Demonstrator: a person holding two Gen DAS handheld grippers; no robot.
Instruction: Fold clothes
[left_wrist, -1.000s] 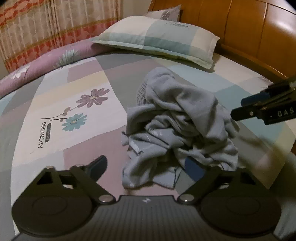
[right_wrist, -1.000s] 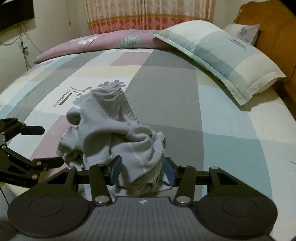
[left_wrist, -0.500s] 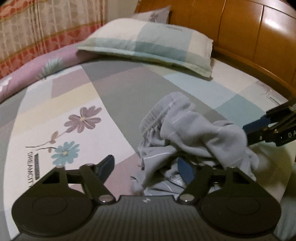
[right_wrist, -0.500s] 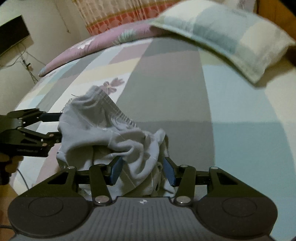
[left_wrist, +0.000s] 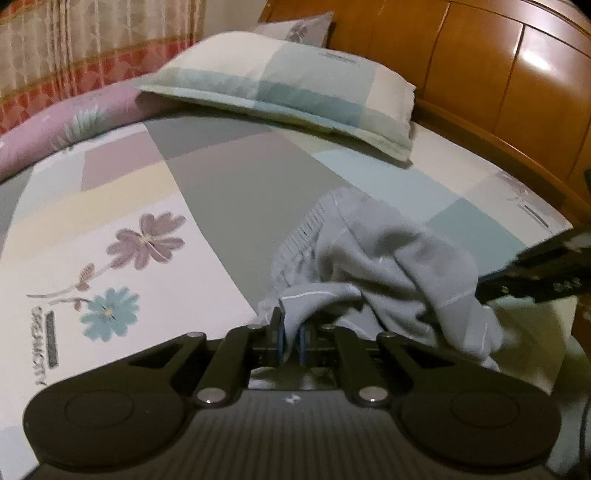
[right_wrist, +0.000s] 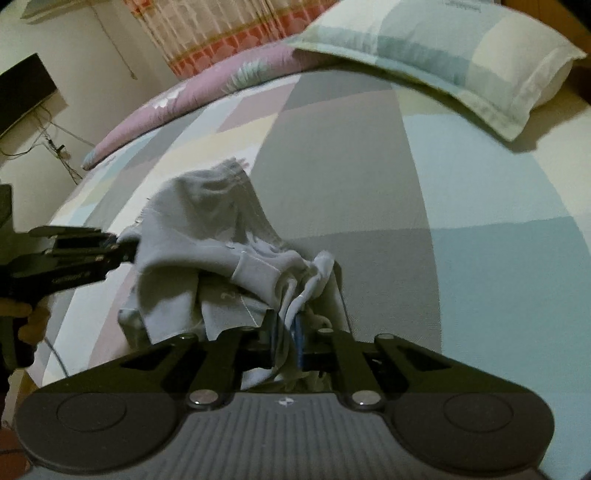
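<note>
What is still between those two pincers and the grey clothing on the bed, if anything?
Nothing visible. The left gripper is shut on a fold of the grey garment, and the right gripper is shut on another bunch of it. The bedsheet beyond the garment shows no other object in the way.

The bed (left_wrist: 229, 192) wears a patchwork sheet of grey, blue, cream and mauve with printed flowers (left_wrist: 147, 240). A grey garment (left_wrist: 388, 266) lies crumpled near its front edge, a checked pillow (left_wrist: 295, 85) at the far end, and a rolled mauve quilt (right_wrist: 192, 92) along the far left.
</note>
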